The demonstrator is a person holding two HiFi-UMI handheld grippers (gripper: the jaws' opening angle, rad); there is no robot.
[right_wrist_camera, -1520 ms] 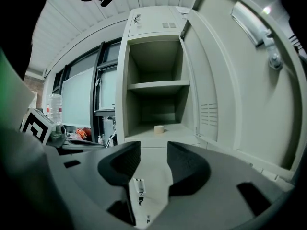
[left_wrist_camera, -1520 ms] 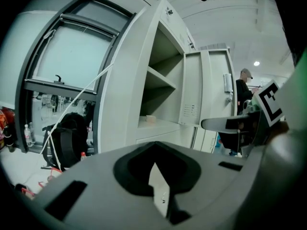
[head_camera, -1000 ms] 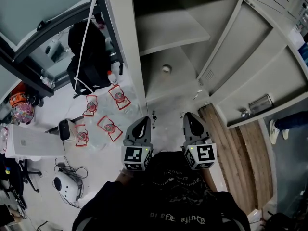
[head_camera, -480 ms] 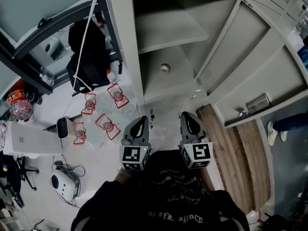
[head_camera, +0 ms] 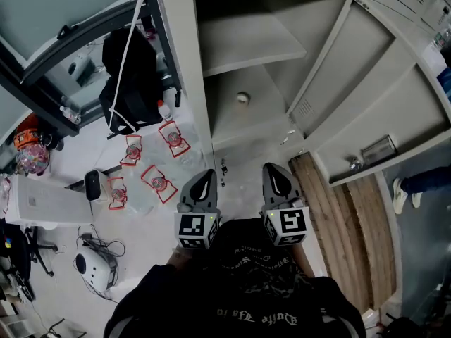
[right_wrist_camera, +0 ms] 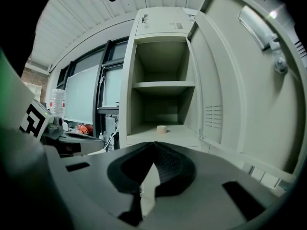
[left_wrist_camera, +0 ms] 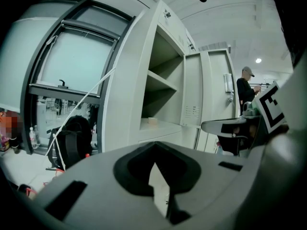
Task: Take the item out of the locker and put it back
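Small pale round item (head_camera: 242,97) sits on the floor of the lower compartment of the tall grey metal locker (head_camera: 184,69), below the single grey shelf (head_camera: 246,44) and near the middle of that compartment. Nothing touches it. The grey locker door (head_camera: 366,76) stands swung open to the right, with louvre slots in its inner face.

You hold both tools low in front of your chest, side by side, each pointing toward the open locker and well apart from the item. Your left gripper (head_camera: 208,176) has its black jaws brought together at the tips with nothing between them. Your right gripper (head_camera: 274,170) is the same: jaws closed tip to tip and empty. In the right gripper view the item shows straight ahead above the closed jaws.

To the left of the locker, a black backpack (head_camera: 130,76) leans against a dark-framed window (head_camera: 63,30), with a white cord across it. A strip of brown wood-pattern flooring (head_camera: 331,210) runs beneath the open door.
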